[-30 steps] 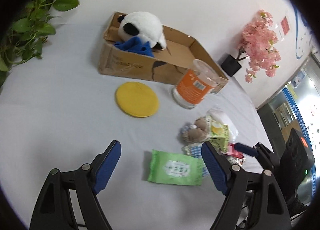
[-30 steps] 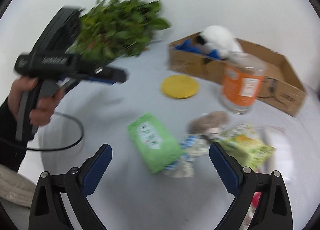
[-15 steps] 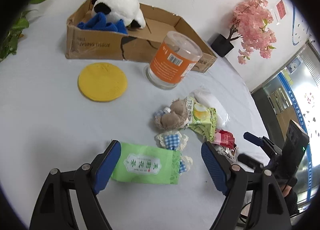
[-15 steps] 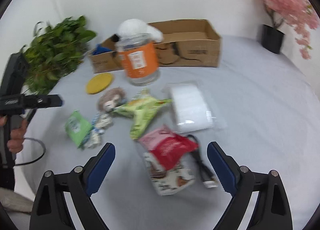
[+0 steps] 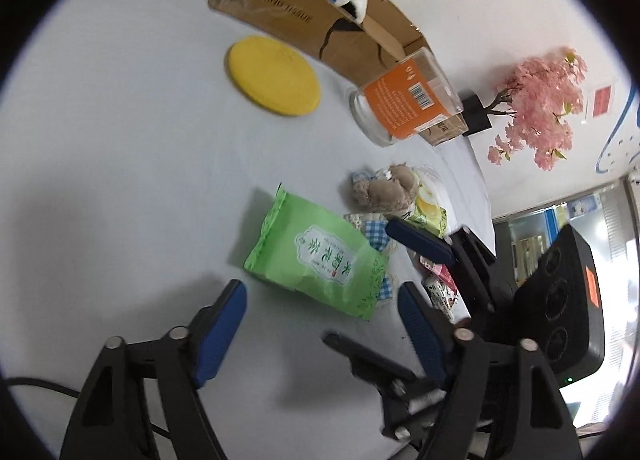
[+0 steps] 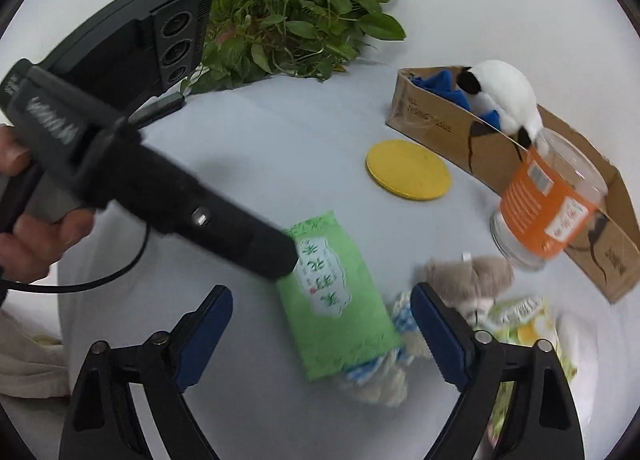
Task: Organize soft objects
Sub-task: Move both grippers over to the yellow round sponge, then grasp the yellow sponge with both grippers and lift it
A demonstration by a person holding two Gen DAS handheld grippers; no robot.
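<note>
One green pack (image 5: pixel 316 256), one bear (image 5: pixel 384 189).

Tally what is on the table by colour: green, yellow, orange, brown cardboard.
Green: 1, the tissue pack
Yellow: 1, the round pad
Orange: 1, the labelled jar
Brown cardboard: 1, the box
Total: 4

A clear jar (image 5: pixel 404 105) with an orange label is seen leaning right against the box's front wall, open end up. A pink blossom tree (image 5: pixel 536 103) in a black pot is parked behind it by the wall. A leafy green plant (image 6: pixel 296 19) is spotted at the table's (image 5: pixel 120 139) far edge.
</note>
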